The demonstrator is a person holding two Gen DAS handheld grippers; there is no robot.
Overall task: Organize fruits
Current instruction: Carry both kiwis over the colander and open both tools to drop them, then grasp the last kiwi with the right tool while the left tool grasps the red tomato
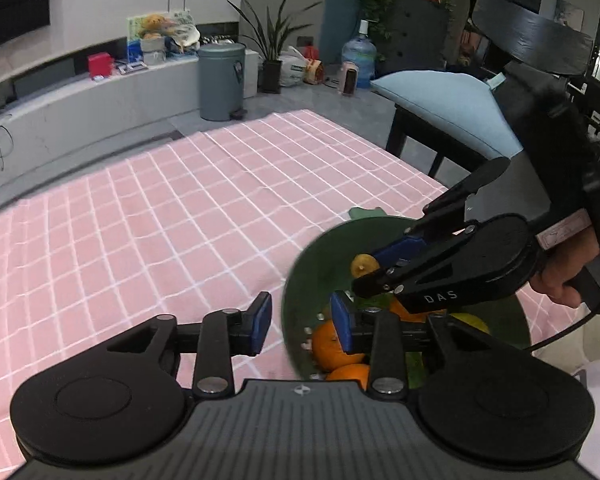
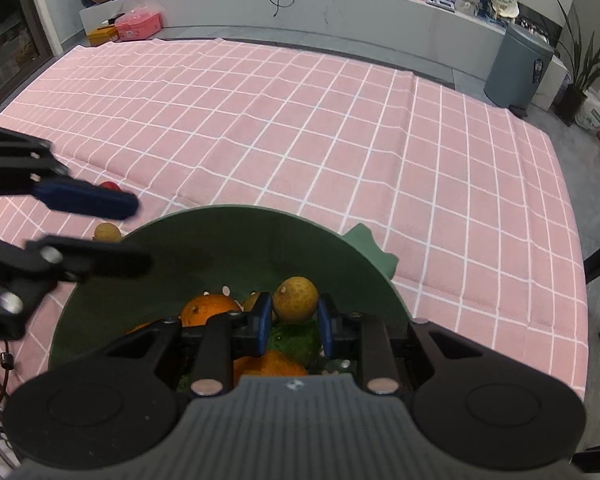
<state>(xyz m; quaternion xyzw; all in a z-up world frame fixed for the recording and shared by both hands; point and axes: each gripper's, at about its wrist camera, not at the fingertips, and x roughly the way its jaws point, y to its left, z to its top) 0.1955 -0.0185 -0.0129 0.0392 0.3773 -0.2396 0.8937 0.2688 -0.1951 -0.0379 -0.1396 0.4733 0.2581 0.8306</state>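
Observation:
A dark green bowl (image 2: 220, 240) sits on the pink checked tablecloth and holds oranges (image 2: 206, 308) and a green fruit (image 2: 296, 340). My right gripper (image 2: 294, 320) is over the bowl, its jaws around a small yellow-brown fruit (image 2: 296, 298); in the left wrist view that fruit (image 1: 362, 266) sits at the right gripper's tips (image 1: 374, 272). My left gripper (image 1: 304, 320) is open and empty at the bowl's (image 1: 324, 248) left rim, over an orange (image 1: 328, 344). Another small yellow-brown fruit (image 2: 107, 233) and a red fruit (image 2: 110, 186) lie on the cloth left of the bowl.
The tablecloth (image 2: 300, 128) stretches far and right of the bowl. A chair with a blue cushion (image 1: 448, 108) stands at the table's far right. A grey bin (image 1: 220, 80) stands on the floor beyond the table.

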